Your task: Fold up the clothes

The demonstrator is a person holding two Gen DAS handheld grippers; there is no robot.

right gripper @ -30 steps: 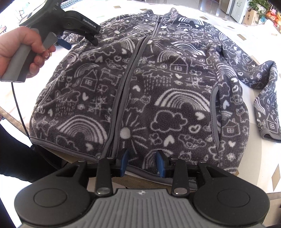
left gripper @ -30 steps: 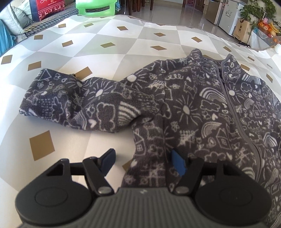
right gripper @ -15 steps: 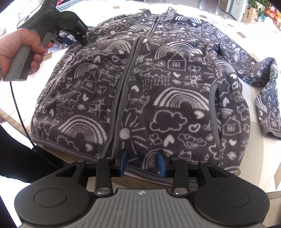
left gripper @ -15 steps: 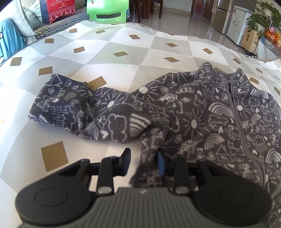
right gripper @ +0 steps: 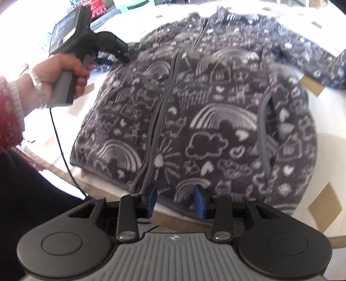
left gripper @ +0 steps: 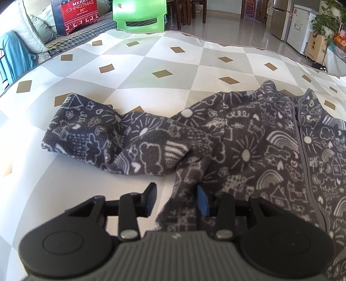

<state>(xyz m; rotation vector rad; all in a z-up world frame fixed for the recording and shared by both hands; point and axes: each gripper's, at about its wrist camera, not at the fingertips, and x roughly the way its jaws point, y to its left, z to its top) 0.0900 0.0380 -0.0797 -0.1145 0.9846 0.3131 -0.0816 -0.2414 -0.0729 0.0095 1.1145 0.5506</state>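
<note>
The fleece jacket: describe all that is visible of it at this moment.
The fleece jacket is dark grey with white doodles of rainbows, clouds, hearts and houses. It lies front up on the patterned table cover, its grey zipper closed and a trimmed pocket slit on one side. One sleeve lies bunched out sideways. The left tool straddles its side edge; the right tool straddles the bottom hem.

"MERRY CHRISTMAS" and "85" are printed in white on a red box (left gripper: 79,15), seen beyond the tabletop's far-left corner; no other legible txt.
</note>
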